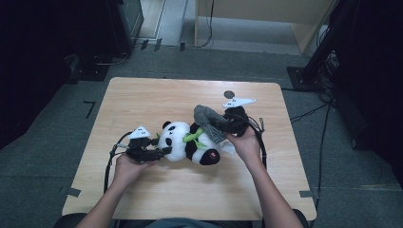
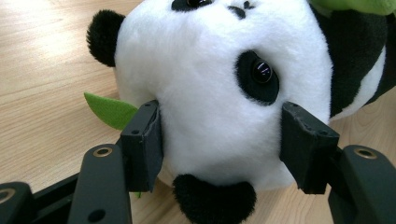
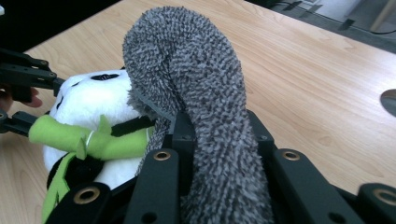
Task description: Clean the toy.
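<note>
In the high view, a plush panda [image 1: 187,142] is seen lying on its side at the middle of the wooden table [image 1: 142,95], with the left gripper [image 1: 164,151] set against its head at 9 o'clock and the right gripper [image 1: 219,124] held over its body at 2 o'clock, where a grey fuzzy cloth [image 1: 209,118] is gripped. In the left gripper view, the panda's white head [image 2: 210,93] is bracketed by the two jaws, which are spread and pressed against either side, and a green felt leaf [image 2: 109,109] is seen at 9 o'clock. In the right gripper view, the jaws are clamped on the grey cloth [image 3: 196,93], which is arched above the panda [image 3: 93,102].
</note>
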`<action>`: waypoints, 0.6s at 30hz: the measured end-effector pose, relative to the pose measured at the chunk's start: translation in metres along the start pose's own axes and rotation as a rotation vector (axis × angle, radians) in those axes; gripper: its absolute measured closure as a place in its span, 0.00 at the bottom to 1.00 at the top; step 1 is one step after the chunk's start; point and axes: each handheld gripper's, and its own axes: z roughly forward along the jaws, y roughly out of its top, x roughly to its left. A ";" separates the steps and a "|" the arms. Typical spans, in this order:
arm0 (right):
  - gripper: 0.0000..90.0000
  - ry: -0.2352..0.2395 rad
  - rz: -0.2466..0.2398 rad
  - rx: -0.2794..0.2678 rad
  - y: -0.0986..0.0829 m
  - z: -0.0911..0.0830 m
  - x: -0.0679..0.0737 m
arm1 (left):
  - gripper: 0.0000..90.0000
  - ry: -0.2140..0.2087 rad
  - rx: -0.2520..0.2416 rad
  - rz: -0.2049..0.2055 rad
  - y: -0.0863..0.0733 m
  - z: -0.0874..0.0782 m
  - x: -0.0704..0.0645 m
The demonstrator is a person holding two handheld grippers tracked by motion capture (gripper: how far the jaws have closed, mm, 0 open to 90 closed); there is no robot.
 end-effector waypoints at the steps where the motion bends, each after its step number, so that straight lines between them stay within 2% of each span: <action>1: 0.80 0.007 0.009 -0.001 -0.001 0.001 -0.003 | 0.42 0.001 -0.002 -0.001 0.000 0.000 0.000; 6: 0.79 0.003 0.077 0.012 -0.004 -0.001 -0.013 | 0.42 -0.004 -0.006 -0.009 0.000 0.000 0.000; 10: 0.81 -0.021 0.055 -0.007 -0.006 -0.006 -0.019 | 0.42 -0.006 -0.005 -0.011 0.001 0.000 0.001; 13: 0.82 -0.025 0.072 -0.013 -0.008 -0.007 -0.023 | 0.42 -0.007 -0.005 -0.011 0.001 0.001 0.001; 18: 0.83 -0.079 0.081 -0.008 -0.011 -0.014 -0.030 | 0.42 -0.007 -0.003 -0.008 0.002 0.001 0.001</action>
